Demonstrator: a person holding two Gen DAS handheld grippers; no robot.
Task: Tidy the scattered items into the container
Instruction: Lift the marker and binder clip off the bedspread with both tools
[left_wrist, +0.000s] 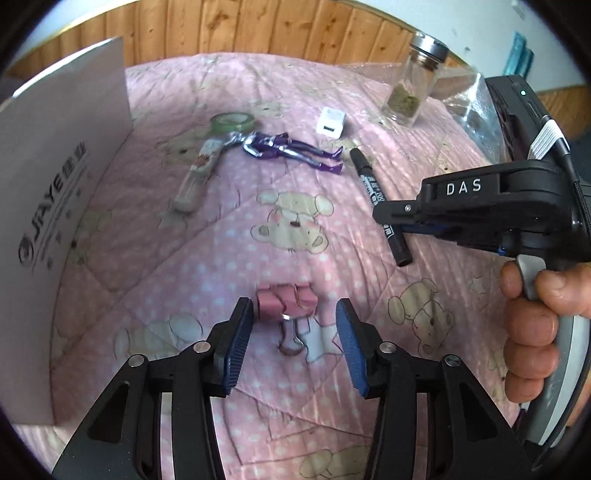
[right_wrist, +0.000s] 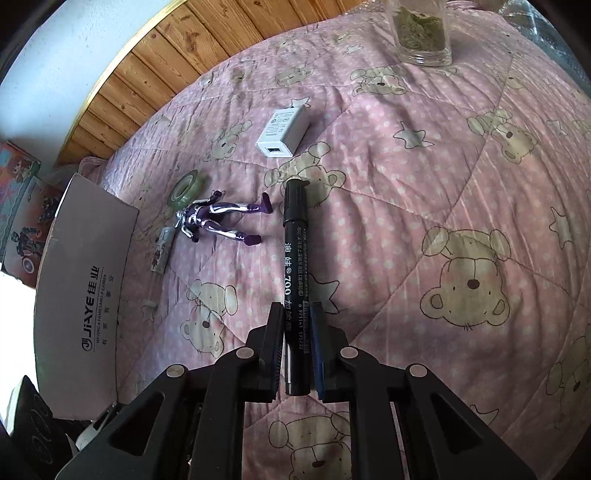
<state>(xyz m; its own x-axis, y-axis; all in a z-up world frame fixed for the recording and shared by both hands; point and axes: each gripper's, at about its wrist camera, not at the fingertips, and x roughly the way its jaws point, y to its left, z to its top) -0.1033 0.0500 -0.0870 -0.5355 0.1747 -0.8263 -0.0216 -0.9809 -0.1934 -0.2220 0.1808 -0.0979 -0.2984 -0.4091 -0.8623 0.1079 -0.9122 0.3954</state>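
My left gripper (left_wrist: 293, 310) is open, its blue pads either side of a pink binder clip (left_wrist: 286, 301) lying on the pink bear-print quilt (left_wrist: 229, 236). My right gripper (right_wrist: 297, 314) is shut on a black marker (right_wrist: 294, 266), which points away along the quilt; the marker (left_wrist: 376, 199) and right gripper also show in the left wrist view. A purple toy figure (left_wrist: 288, 149), a green tape roll (left_wrist: 232, 122), a white charger (left_wrist: 331, 123) and a small tube (left_wrist: 195, 173) lie further off. The white cardboard box (left_wrist: 55, 206) stands at the left.
A glass jar (left_wrist: 412, 83) with dried herbs stands at the far right, next to clear plastic wrap (left_wrist: 469, 99). A wooden panelled wall (left_wrist: 258, 26) runs behind the bed. Printed boxes (right_wrist: 22, 206) sit beyond the cardboard box in the right wrist view.
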